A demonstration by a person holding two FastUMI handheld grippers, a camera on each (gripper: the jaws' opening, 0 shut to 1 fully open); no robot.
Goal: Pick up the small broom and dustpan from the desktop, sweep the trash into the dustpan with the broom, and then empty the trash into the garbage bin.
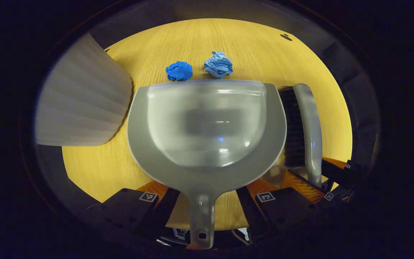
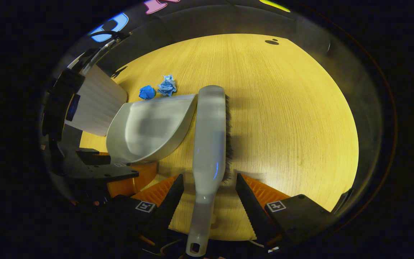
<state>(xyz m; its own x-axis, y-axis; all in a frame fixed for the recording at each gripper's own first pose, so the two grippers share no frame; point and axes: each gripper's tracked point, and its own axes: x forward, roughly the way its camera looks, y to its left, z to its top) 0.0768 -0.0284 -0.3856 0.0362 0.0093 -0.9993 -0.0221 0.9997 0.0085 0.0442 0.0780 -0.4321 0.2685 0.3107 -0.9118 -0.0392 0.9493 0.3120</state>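
A grey dustpan [image 1: 207, 122] lies flat on the wooden desktop [image 1: 264, 54], its lip toward two crumpled blue paper balls [image 1: 179, 71] [image 1: 218, 64]. My left gripper [image 1: 207, 190] is open, its fingers on either side of the dustpan's handle [image 1: 201, 216] without touching it. Beside the pan lies the grey broom [image 2: 210, 136], bristles [image 2: 228, 144] facing right. My right gripper [image 2: 210, 176] is open, fingers apart on both sides of the broom's handle [image 2: 199, 216]. The right gripper view also shows the dustpan [image 2: 149, 129] and both paper balls [image 2: 147, 92] [image 2: 166, 85].
A white ribbed garbage bin [image 1: 81, 100] stands left of the dustpan, close to its rim, and appears again as the bin [image 2: 95, 104] in the right gripper view. The wide stretch of desktop [image 2: 293, 118] right of the broom is bare wood. A small dark hole [image 2: 271, 42] sits at the far edge.
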